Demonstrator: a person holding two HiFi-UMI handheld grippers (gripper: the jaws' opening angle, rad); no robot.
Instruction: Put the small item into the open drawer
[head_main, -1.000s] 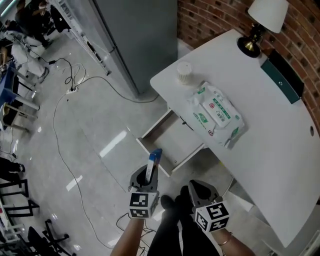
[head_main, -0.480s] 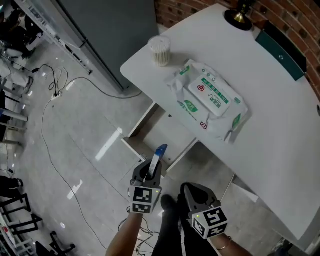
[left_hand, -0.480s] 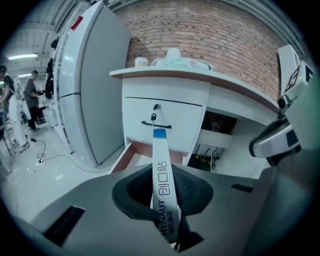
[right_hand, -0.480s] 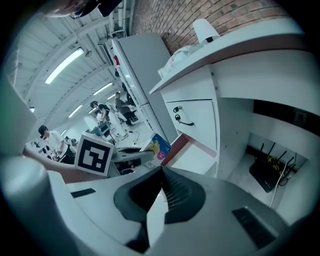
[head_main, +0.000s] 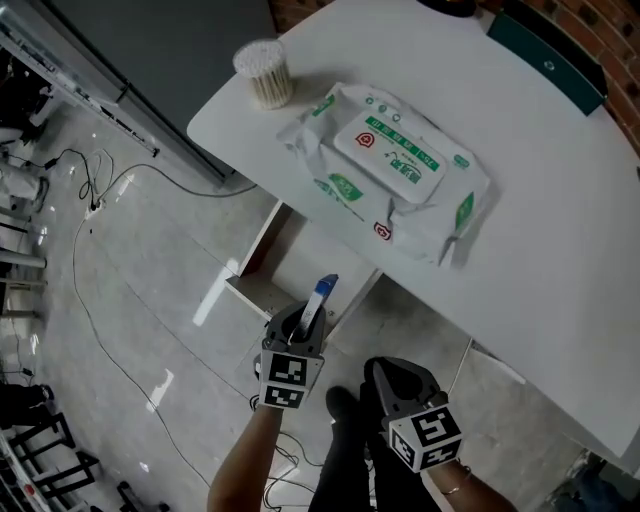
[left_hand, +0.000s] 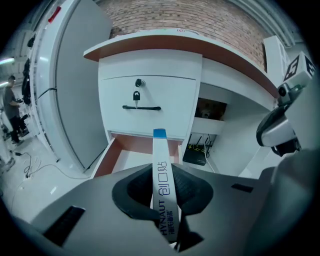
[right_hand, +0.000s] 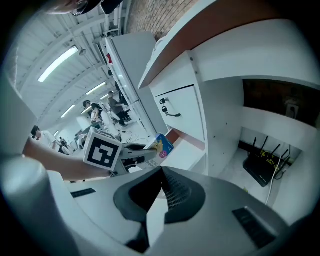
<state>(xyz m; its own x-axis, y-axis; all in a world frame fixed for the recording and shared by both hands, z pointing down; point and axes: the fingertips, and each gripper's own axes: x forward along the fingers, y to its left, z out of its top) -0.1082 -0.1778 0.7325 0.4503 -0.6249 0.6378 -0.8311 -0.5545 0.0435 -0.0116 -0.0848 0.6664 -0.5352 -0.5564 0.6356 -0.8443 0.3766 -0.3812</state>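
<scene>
My left gripper is shut on a small flat white box with a blue end, which sticks up and forward from the jaws. In the left gripper view the box stands edge-on between the pads, its blue tip in line with the open drawer just ahead and below. From above, the open drawer juts out under the white desk's edge, and the box's tip hangs near its front corner. My right gripper hangs to the right, shut, with nothing in it. The right gripper view shows the left gripper holding the box before the drawer.
On the white desk lie a pack of wet wipes, a tub of cotton swabs and a dark green object. A closed drawer with a handle and lock sits above the open one. A router stands under the desk. Cables trail over the floor.
The desk and drawer have slid down and left and grown larger in the head view. My left gripper, still gripping the box, now sits closer to the drawer's front.
</scene>
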